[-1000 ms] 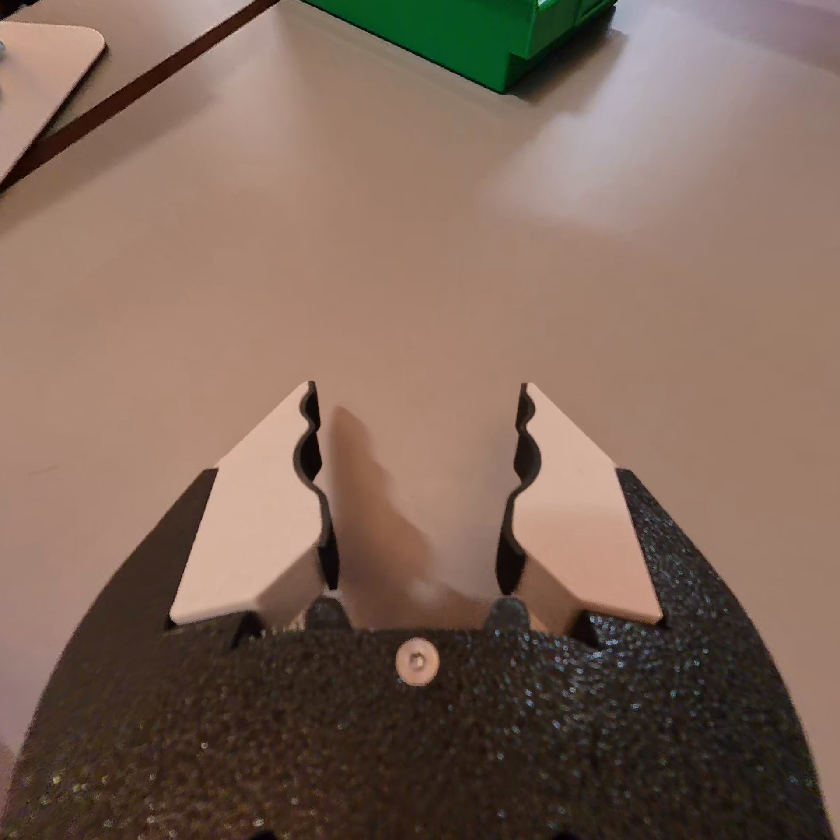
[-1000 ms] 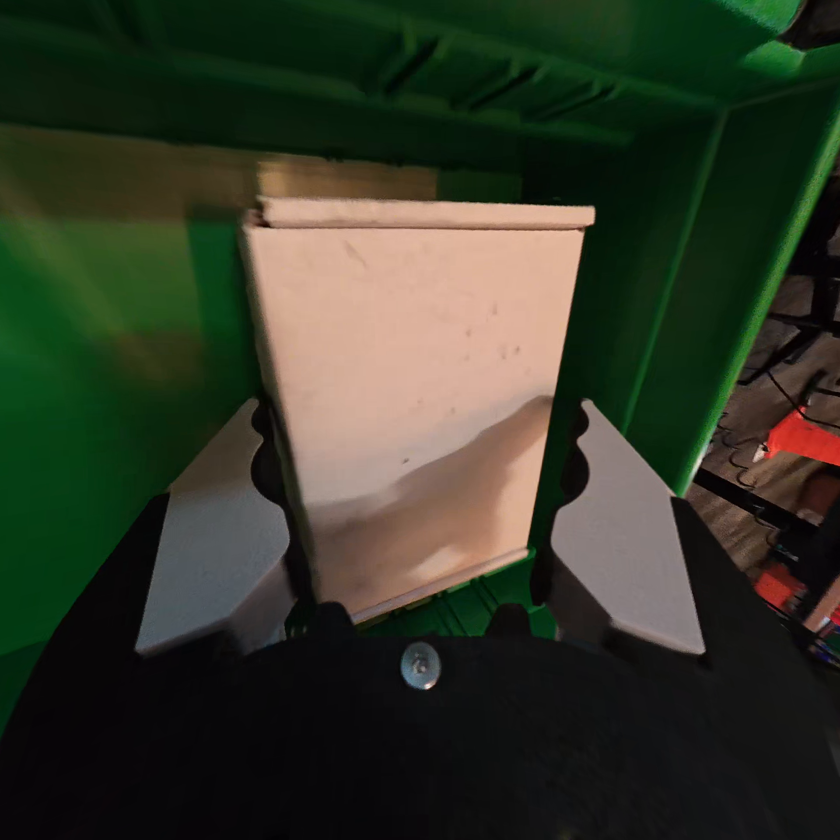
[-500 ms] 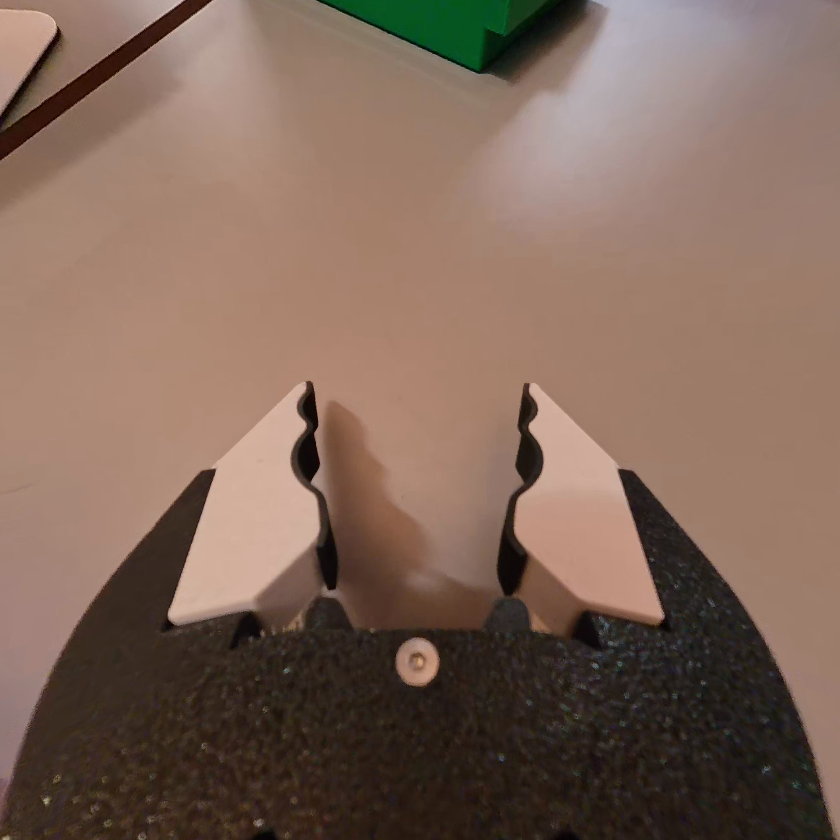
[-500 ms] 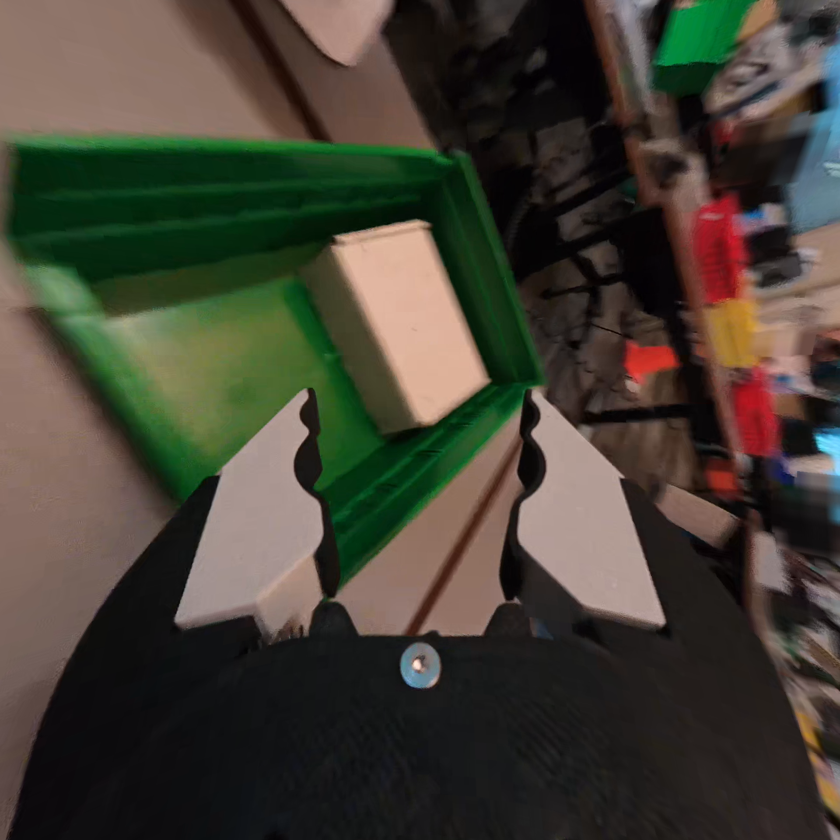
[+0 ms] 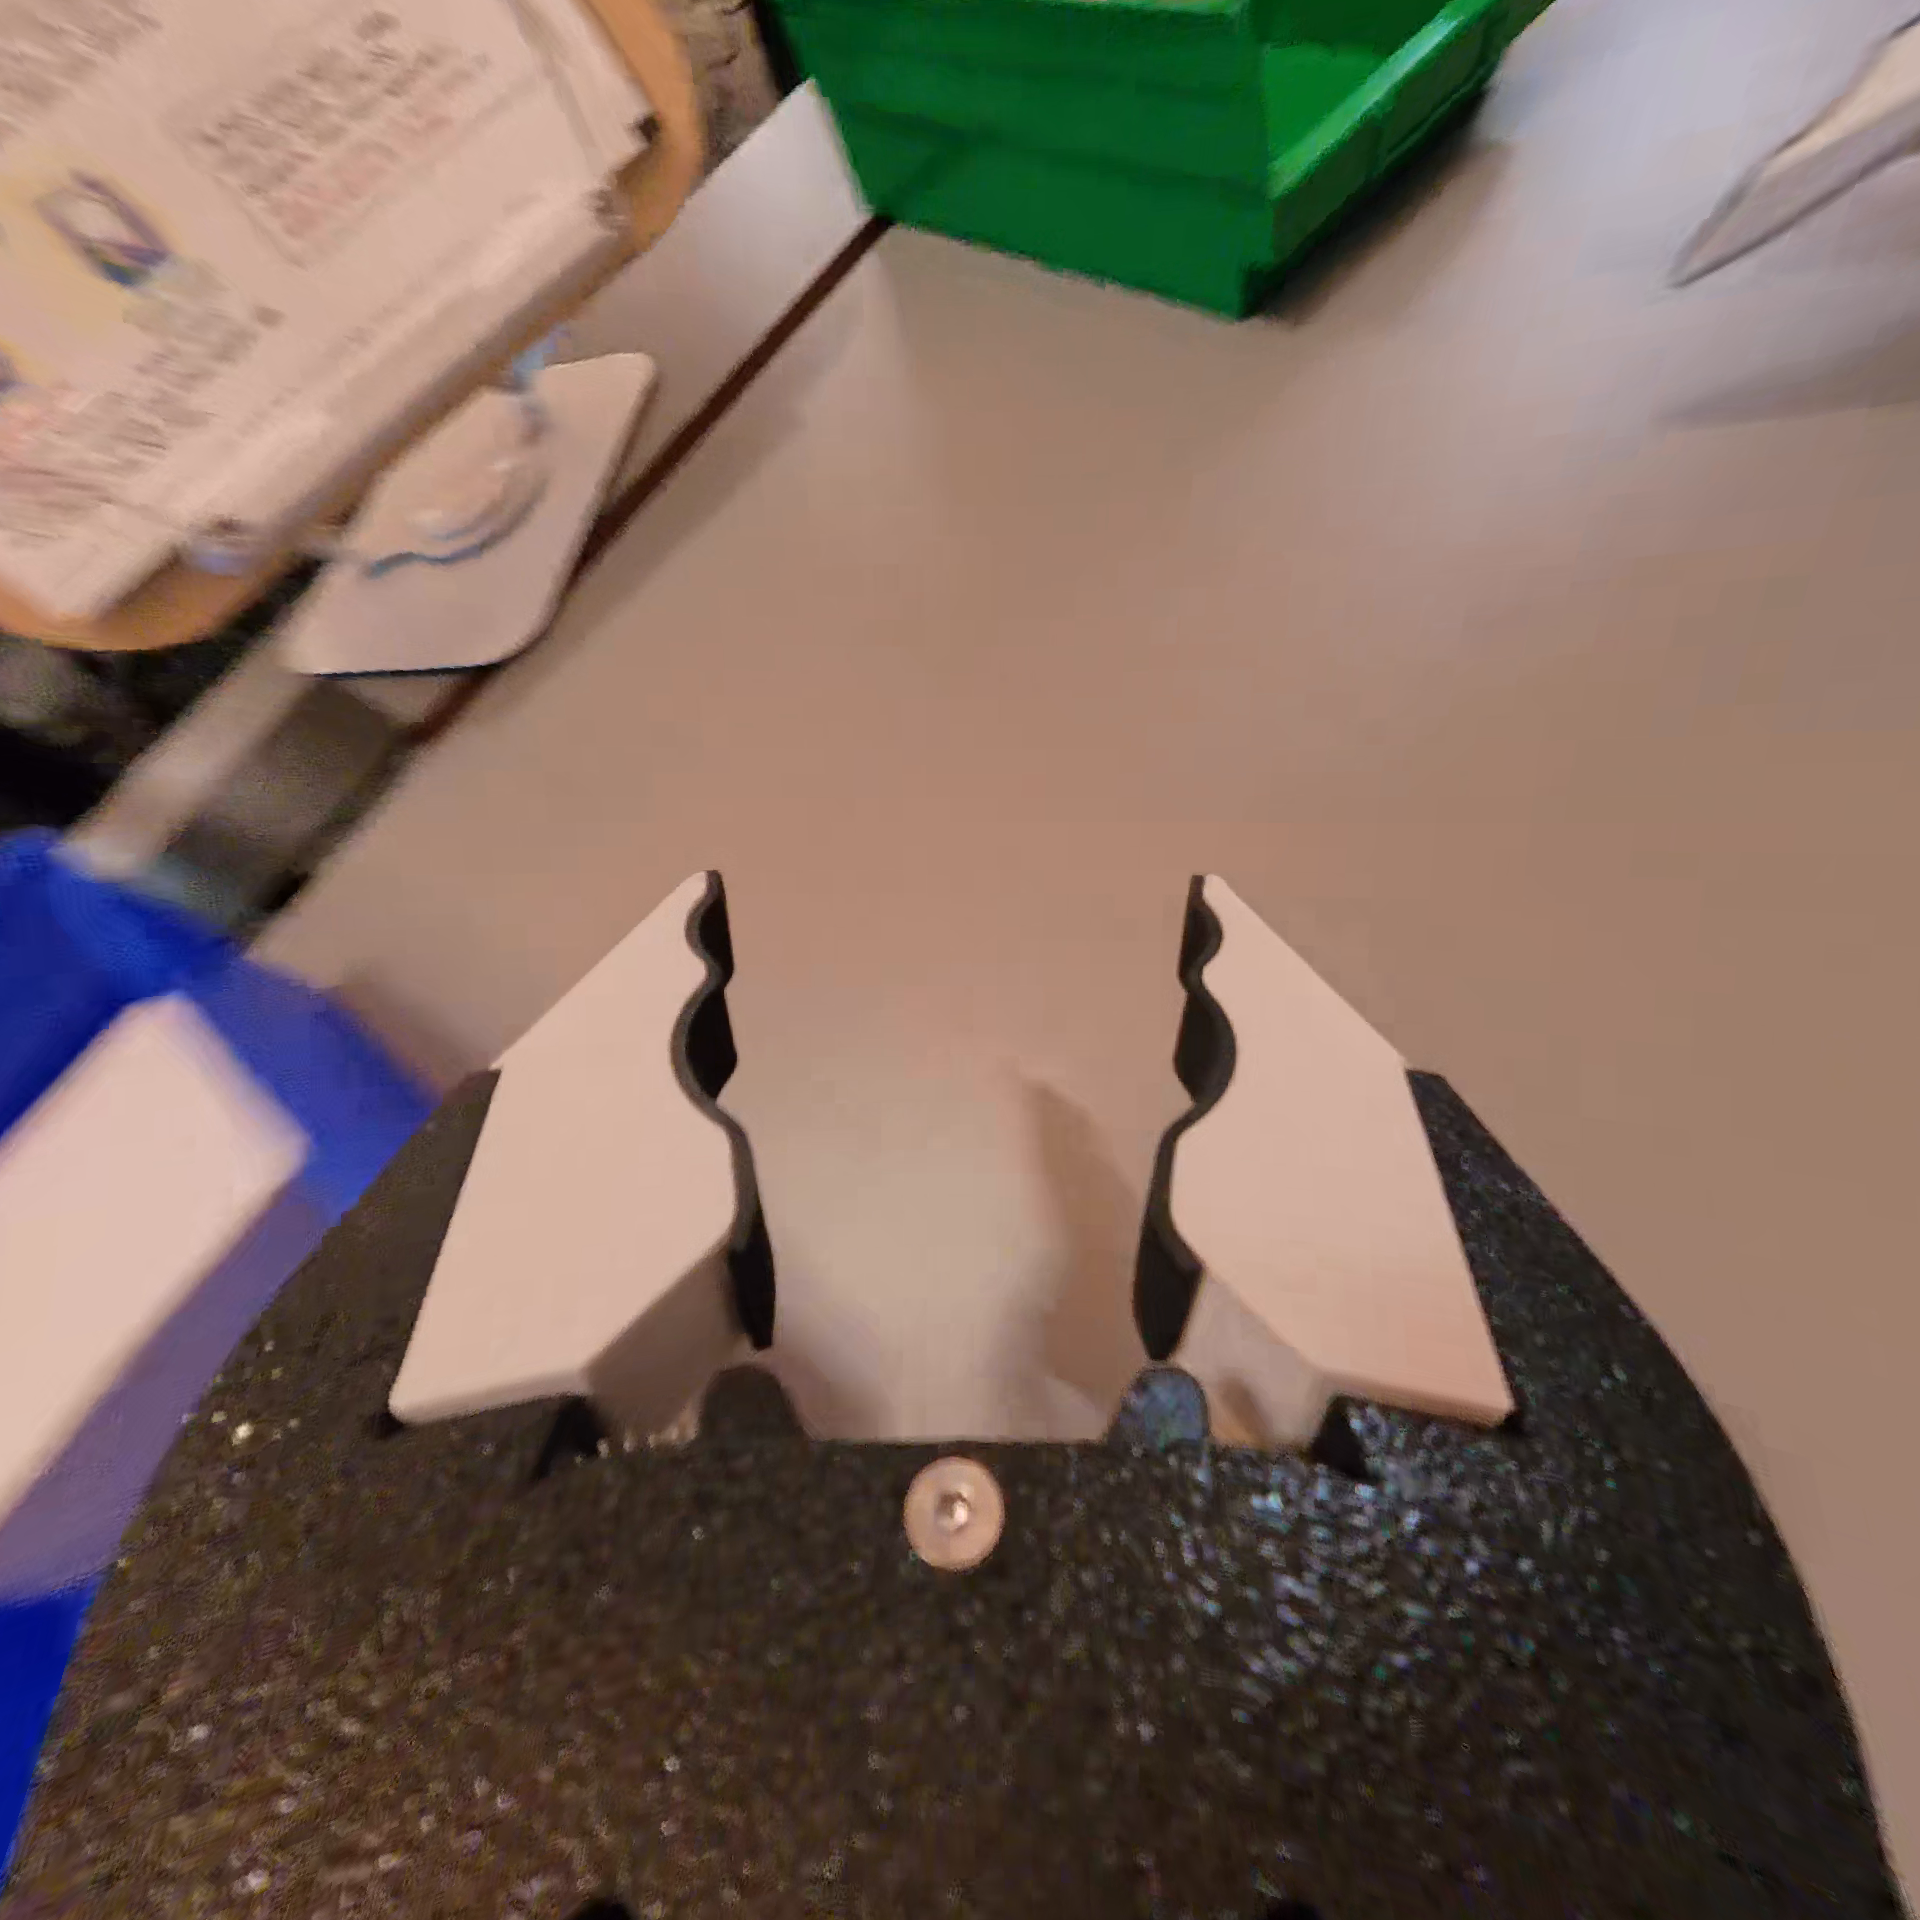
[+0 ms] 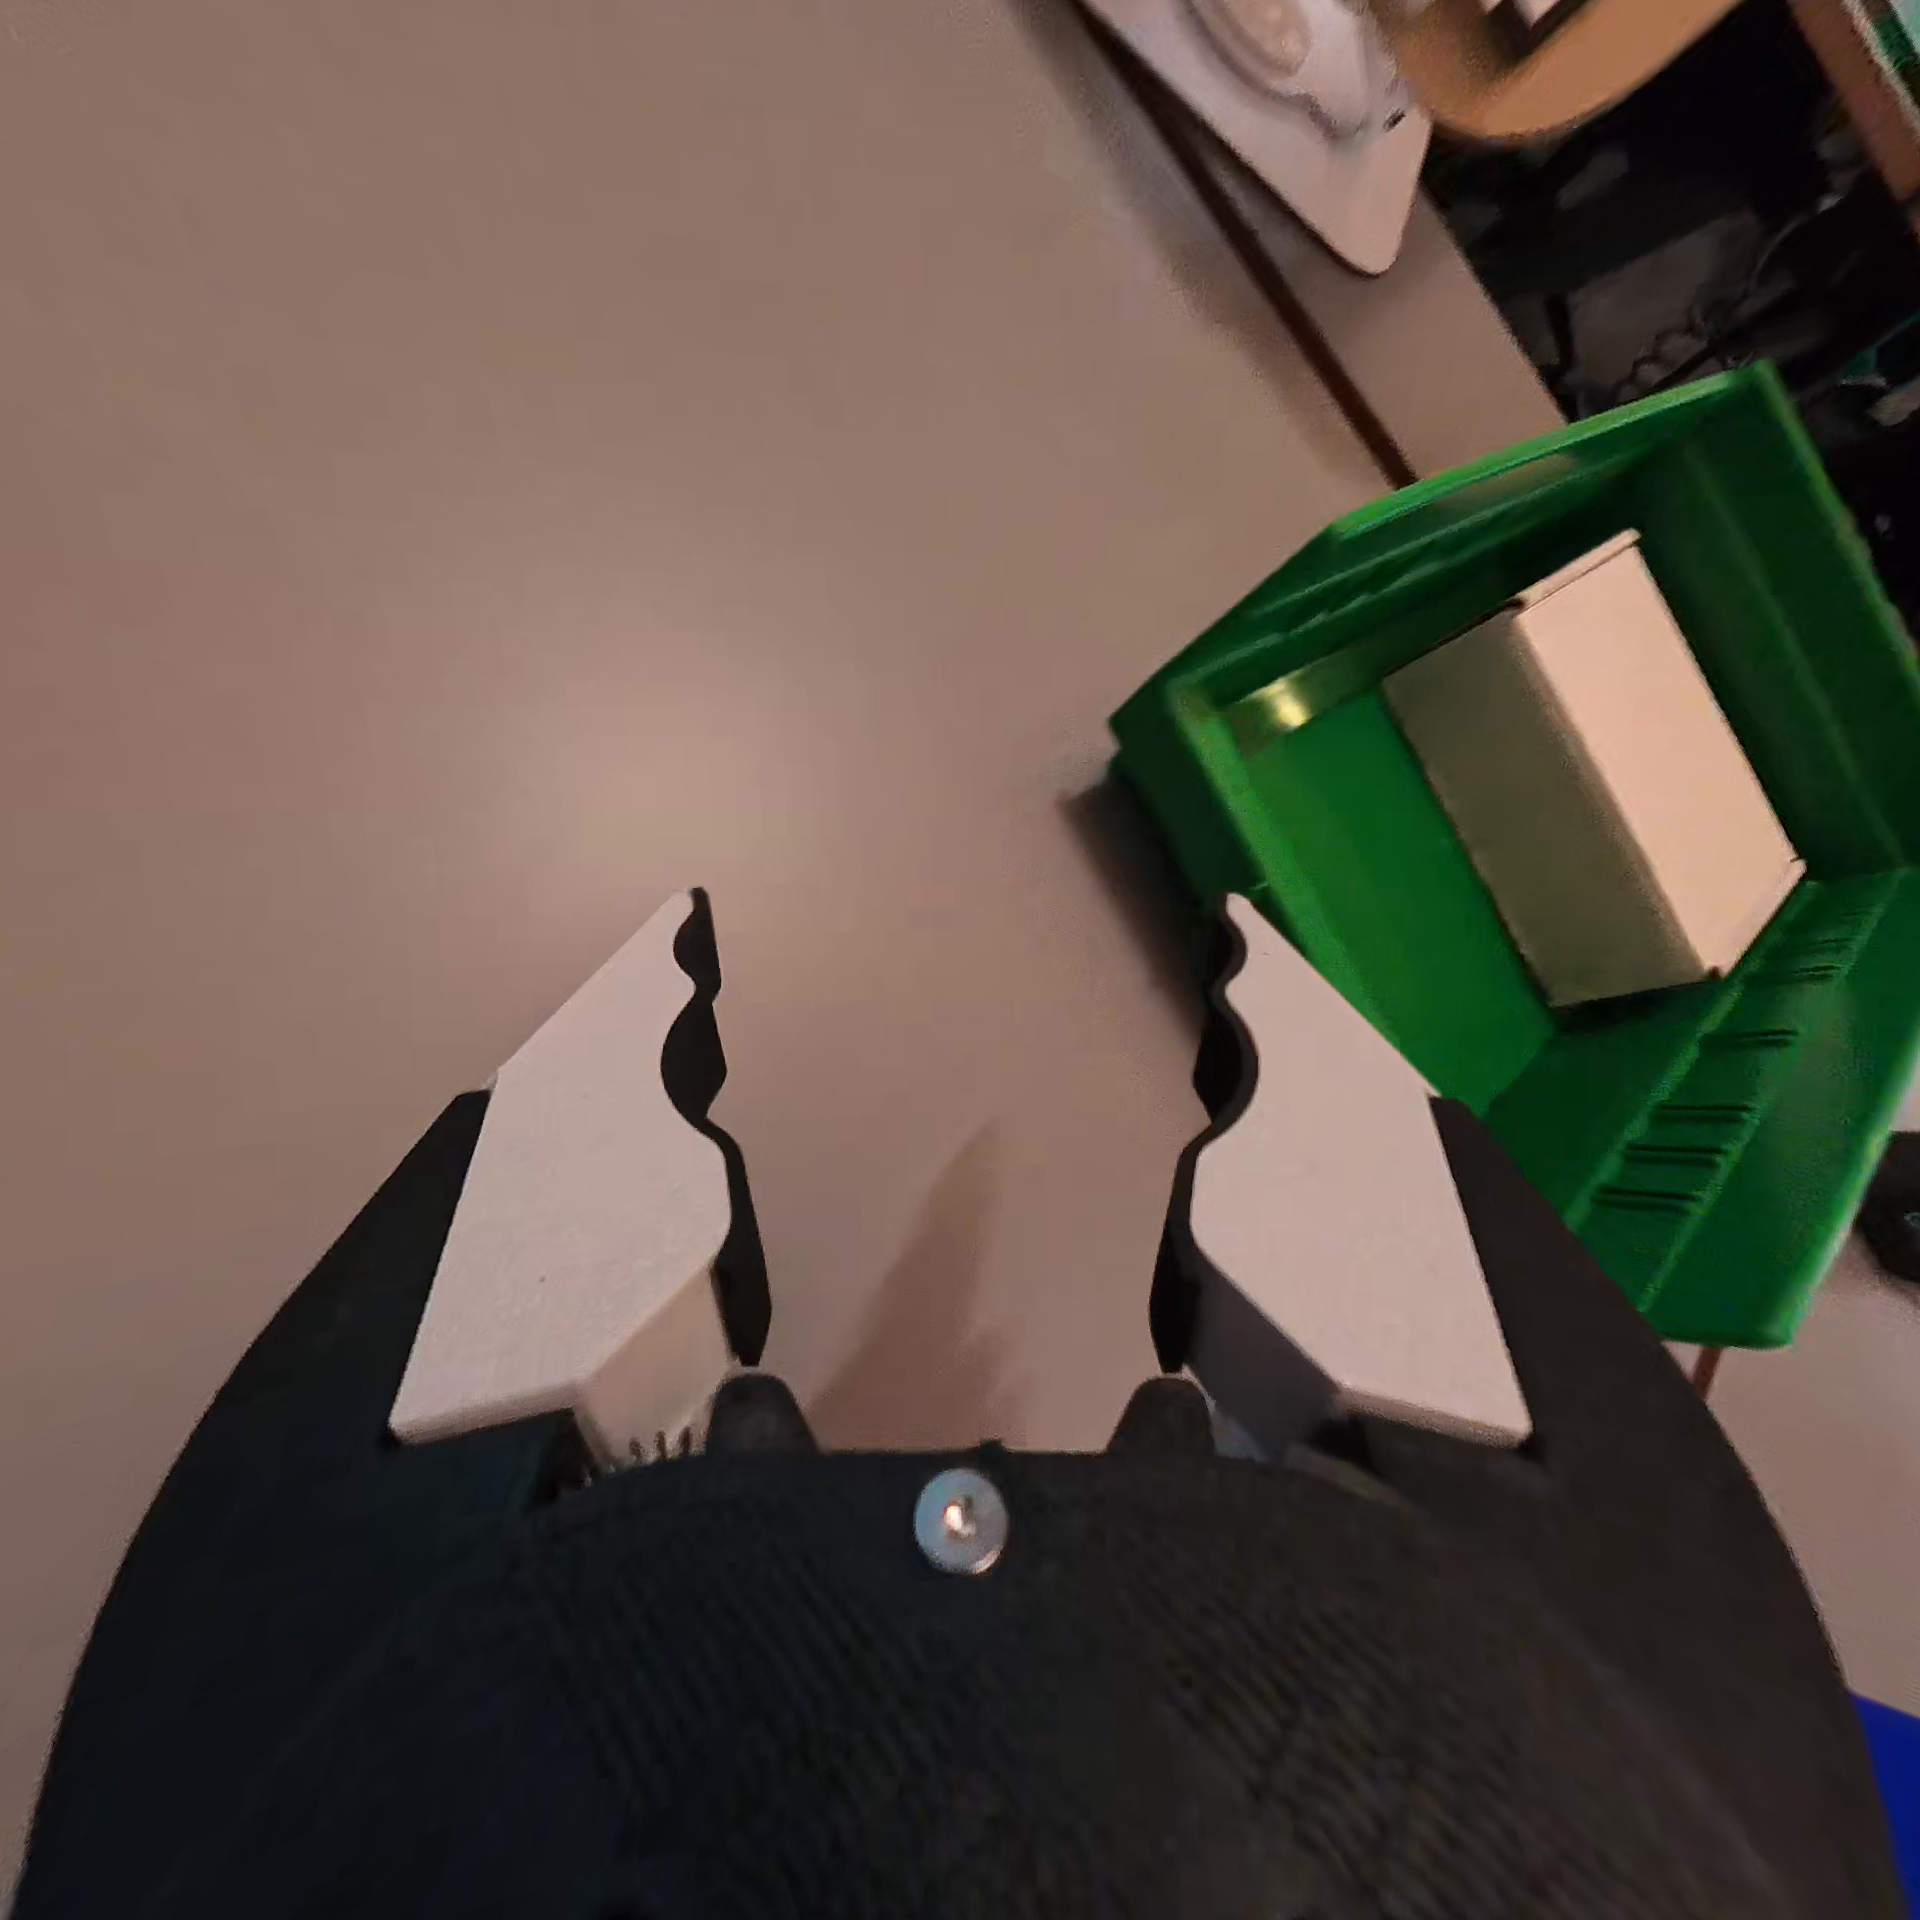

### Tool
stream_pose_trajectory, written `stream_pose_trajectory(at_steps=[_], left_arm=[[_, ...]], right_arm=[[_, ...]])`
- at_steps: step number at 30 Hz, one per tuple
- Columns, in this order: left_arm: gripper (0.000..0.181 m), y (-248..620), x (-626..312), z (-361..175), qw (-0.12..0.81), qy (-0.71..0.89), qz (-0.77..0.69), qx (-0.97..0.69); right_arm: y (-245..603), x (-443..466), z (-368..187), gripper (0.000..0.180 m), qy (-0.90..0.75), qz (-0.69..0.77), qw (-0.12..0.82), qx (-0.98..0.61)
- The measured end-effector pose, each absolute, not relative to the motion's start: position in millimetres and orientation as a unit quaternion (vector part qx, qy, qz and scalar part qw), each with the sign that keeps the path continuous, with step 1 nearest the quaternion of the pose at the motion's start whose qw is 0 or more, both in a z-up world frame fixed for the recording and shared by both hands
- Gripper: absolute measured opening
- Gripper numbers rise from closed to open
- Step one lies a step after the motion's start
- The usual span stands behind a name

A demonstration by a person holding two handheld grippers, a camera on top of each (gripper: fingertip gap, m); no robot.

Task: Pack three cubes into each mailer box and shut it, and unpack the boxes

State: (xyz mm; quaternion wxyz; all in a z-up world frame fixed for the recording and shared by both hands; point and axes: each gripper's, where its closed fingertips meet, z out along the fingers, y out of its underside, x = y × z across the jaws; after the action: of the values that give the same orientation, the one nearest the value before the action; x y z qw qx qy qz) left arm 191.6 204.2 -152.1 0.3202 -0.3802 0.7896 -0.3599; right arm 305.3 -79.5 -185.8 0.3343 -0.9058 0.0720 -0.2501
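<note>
A shut white mailer box point(image 6: 1600, 769) stands inside the green bin point(image 6: 1351, 831) at the right of the right wrist view. My right gripper point(image 6: 961, 899) is open and empty, over bare table to the left of the bin. My left gripper point(image 5: 954, 878) is open and empty above the table. The green bin point(image 5: 1091, 145) also shows at the top of the left wrist view. Another white box point(image 5: 114, 1174) lies in a blue bin point(image 5: 301, 1049) at the left edge of that view. No cubes are in view.
A white stand base point(image 5: 488, 520) sits past a dark seam in the tabletop point(image 5: 1143, 623). A stack of papers on a cardboard box point(image 5: 260, 239) is at the upper left. A grey pointed shape, blurred, point(image 5: 1808, 177) shows at the upper right. Clutter lies beyond the table edge point(image 6: 1714, 208).
My right gripper let go of the white box in the green bin and drew back left over the table. My left gripper swung left, so the blue bin came into view.
</note>
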Motion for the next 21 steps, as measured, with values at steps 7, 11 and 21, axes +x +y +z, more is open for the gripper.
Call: stream_pose_trajectory(at_steps=[7, 11, 21], left_arm=[[0.104, 382, 202, -106, 0.339, 0.845, -0.127, -0.393], [0.113, 432, 237, -122, 0.281, 0.888, -0.055, -0.361], [0.122, 486, 287, -204, 0.128, 0.943, 0.098, -0.291]], right_arm=[[-75, 296, -210, 0.096, 0.084, -0.245, 0.341, -0.904], [-66, 290, -212, 0.098, 0.063, -0.238, 0.337, -0.909], [-91, 270, -218, 0.099, 0.063, -0.251, 0.315, -0.913]])
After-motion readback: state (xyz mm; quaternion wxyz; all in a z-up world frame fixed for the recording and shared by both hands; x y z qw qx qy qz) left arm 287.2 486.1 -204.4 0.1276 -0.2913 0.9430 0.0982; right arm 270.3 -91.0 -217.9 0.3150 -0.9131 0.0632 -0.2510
